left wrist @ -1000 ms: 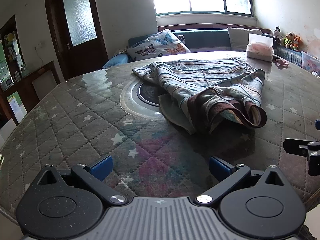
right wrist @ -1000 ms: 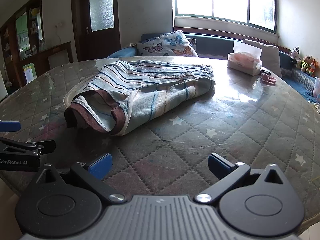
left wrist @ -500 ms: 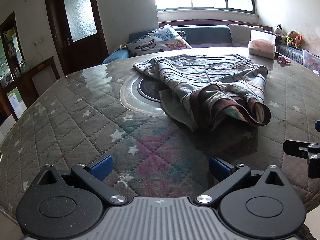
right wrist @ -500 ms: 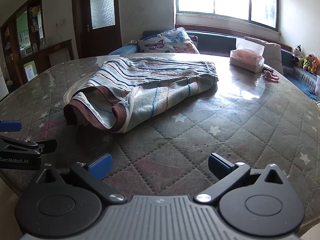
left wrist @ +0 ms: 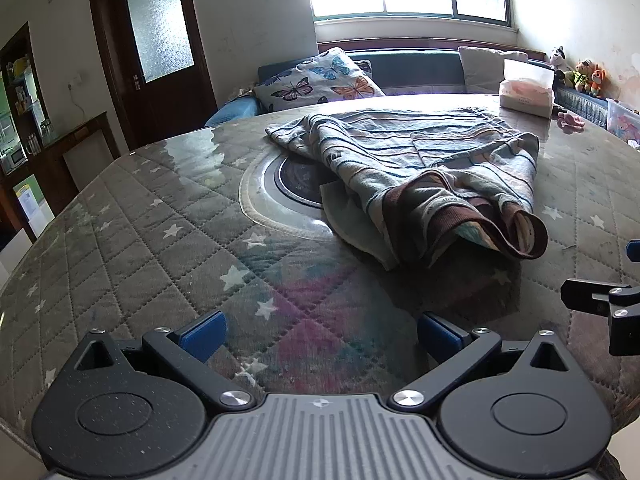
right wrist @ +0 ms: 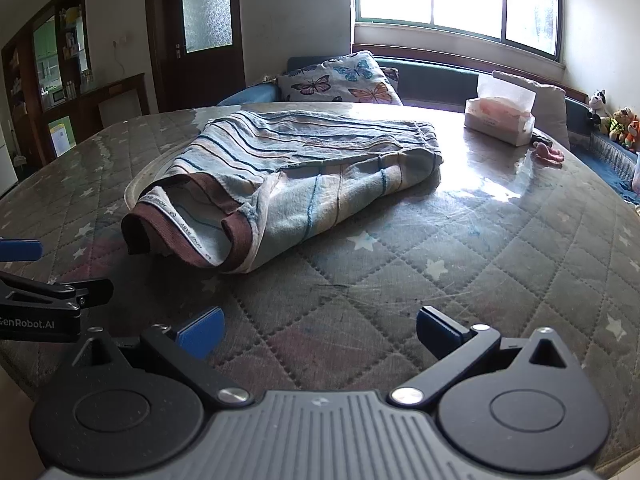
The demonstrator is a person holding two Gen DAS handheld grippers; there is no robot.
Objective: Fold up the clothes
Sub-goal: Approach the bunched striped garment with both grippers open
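a striped garment (left wrist: 420,168) is shown lying crumpled on the round quilted table (left wrist: 160,240), over the table's central disc (left wrist: 296,184), which is partly hidden beneath it. the left gripper (left wrist: 320,334) and right gripper (right wrist: 318,330) are held near the table's front edge, jaws spread wide and empty, apart from the garment. the garment's brown-banded opening (right wrist: 180,232) faces the grippers; its interior is shadowed. a tissue box (right wrist: 500,120) is seen beyond the garment.

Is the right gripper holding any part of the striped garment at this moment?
No: in the right wrist view the right gripper is open over bare tabletop, and the striped garment lies apart from it, farther back on the table.
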